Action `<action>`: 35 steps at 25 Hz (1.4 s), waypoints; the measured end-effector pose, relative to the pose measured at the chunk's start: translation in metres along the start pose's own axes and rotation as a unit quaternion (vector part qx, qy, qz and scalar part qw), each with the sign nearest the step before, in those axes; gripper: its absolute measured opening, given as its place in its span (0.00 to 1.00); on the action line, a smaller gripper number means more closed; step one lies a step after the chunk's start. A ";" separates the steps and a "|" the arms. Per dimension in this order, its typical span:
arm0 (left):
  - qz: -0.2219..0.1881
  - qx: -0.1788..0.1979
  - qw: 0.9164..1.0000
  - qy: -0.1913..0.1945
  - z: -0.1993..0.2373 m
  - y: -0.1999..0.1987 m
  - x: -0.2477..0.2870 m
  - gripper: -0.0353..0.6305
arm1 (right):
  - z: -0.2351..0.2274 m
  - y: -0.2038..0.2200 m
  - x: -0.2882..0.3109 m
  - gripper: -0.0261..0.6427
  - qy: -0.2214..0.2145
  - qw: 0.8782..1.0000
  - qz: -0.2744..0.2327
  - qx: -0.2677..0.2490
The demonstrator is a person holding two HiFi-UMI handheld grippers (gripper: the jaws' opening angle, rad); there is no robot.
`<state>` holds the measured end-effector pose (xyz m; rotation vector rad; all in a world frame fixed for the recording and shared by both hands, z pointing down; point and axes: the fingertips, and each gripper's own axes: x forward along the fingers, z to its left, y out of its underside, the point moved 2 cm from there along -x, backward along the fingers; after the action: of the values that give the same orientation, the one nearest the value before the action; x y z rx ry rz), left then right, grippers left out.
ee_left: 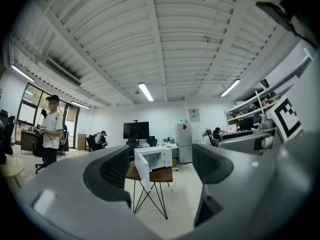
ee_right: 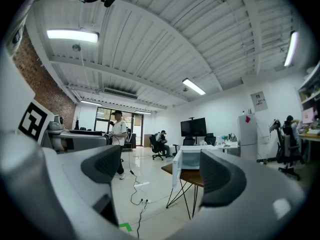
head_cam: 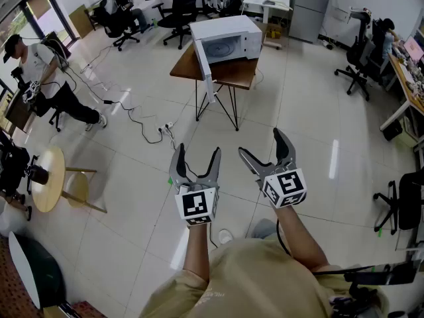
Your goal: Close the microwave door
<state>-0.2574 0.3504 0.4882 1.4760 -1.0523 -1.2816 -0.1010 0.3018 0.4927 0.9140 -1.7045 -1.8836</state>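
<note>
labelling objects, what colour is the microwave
White. The microwave shows best in the head view.

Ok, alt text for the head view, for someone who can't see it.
A white microwave sits on a small wooden table across a tiled floor, its door swung open. Near the camera, the left gripper and right gripper are held out, both open and empty.

place: open-plan office, shared work floor
seating: black swivel chairs point(head_cam: 179, 15), a person sat in one at the far end
desks: cluttered desk point(head_cam: 405, 71) along the right wall
screen: big dark monitor point(ee_left: 136, 130) at the back wall
floor: glossy pale tiles point(head_cam: 132, 184), loose cables point(head_cam: 142, 121)
ceiling: strip lights point(ee_left: 145, 91)
</note>
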 end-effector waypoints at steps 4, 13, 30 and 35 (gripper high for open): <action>-0.006 0.002 1.000 0.003 0.020 0.016 0.017 0.65 | -0.011 0.010 0.023 0.76 0.015 1.000 -0.015 0.006; 0.022 0.017 1.000 -0.004 0.001 0.053 0.111 0.63 | -0.104 0.051 0.075 0.75 -0.002 0.998 0.005 0.055; 0.026 0.033 0.999 -0.003 -0.099 0.103 0.280 0.63 | -0.308 0.087 0.138 0.71 -0.085 0.989 0.001 0.120; 0.032 0.025 0.999 -0.019 -0.087 0.123 0.310 0.63 | -0.318 0.112 0.166 0.70 -0.103 0.987 0.015 0.124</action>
<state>-0.1445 0.0288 0.5396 1.4485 -1.1555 -1.2501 0.0022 -0.0523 0.5658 0.7985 -2.1007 -1.8281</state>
